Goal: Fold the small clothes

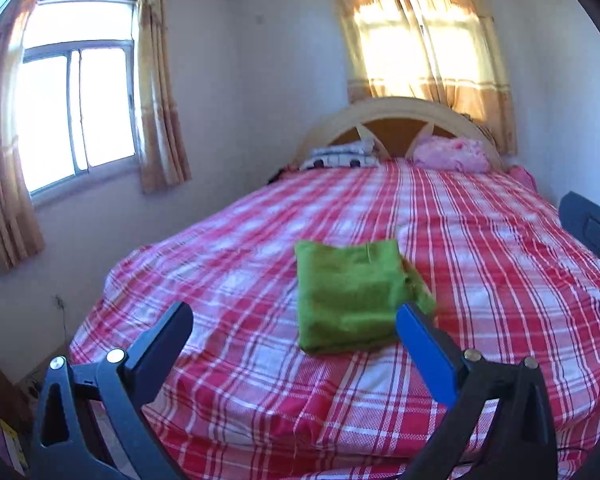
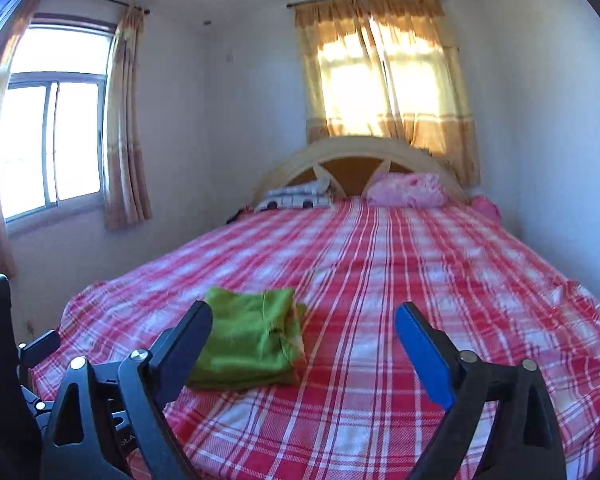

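Note:
A small green garment (image 1: 350,294) lies folded into a neat rectangle on the red and white checked bed (image 1: 260,380). In the left wrist view my left gripper (image 1: 294,314) hovers above the near part of the bed, jaws wide open and empty, with the garment just beyond its blue right finger (image 1: 424,344). In the right wrist view the same green garment (image 2: 252,340) lies behind the dark left finger (image 2: 184,344) of my right gripper (image 2: 304,312), which is open and holds nothing. Neither gripper touches the cloth.
A wooden headboard (image 1: 396,114) with a white patterned pillow (image 1: 342,156) and a pink pillow (image 1: 450,154) stands at the far end. Curtained windows (image 1: 76,108) are on the left and back walls. The other gripper's body (image 1: 592,228) shows at the right edge.

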`<state>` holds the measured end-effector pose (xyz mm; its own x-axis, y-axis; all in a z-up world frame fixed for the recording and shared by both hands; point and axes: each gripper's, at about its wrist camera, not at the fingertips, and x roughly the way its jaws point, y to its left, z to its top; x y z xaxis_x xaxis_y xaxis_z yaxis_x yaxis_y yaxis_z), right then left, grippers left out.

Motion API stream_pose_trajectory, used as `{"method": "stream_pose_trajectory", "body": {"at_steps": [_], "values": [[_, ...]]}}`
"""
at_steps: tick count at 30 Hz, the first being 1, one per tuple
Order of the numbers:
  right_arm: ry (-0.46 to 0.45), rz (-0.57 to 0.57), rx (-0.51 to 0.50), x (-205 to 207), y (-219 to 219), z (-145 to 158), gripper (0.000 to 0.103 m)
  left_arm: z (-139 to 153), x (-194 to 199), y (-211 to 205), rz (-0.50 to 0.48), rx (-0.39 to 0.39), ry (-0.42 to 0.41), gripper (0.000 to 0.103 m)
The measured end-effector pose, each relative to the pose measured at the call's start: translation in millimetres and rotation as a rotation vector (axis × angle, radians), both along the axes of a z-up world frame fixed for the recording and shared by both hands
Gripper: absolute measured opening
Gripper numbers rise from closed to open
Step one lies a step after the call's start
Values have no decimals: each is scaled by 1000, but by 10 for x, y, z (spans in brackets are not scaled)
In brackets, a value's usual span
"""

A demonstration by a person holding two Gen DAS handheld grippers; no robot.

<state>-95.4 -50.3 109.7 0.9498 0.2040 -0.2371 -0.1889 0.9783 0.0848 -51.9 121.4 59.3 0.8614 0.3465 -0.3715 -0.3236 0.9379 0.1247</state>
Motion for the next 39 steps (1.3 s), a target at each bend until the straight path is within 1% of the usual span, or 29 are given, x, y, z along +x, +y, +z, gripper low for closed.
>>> {"method": "stream_pose_trajectory", "body": {"at_steps": [2,4,7,11,14,21,27,39], "values": [[-29,9,21,-97,-32,80,95,78,-62,-14,6,1,-19,103],[-50,19,26,-168,-45,120,96,136,-120,-3,8,-19,-35,103],[-73,30,30,-229,-42,123,96,161,-171,-8,7,-28,-47,103],[-59,26,12,-221,-17,90,97,174,-190,-40,6,-7,-55,103],[-46,26,28,-194,-40,68,97,180,-211,-54,-2,-6,-65,103],[-42,1,28,-181,-66,28,97,155,-182,-52,3,-15,-48,103],[-24,3,18,-146,-45,-14,97,150,-172,-57,-5,-27,-36,103],[-19,-1,27,-165,-63,-12,97,142,-156,-59,8,-16,-30,103]]}}
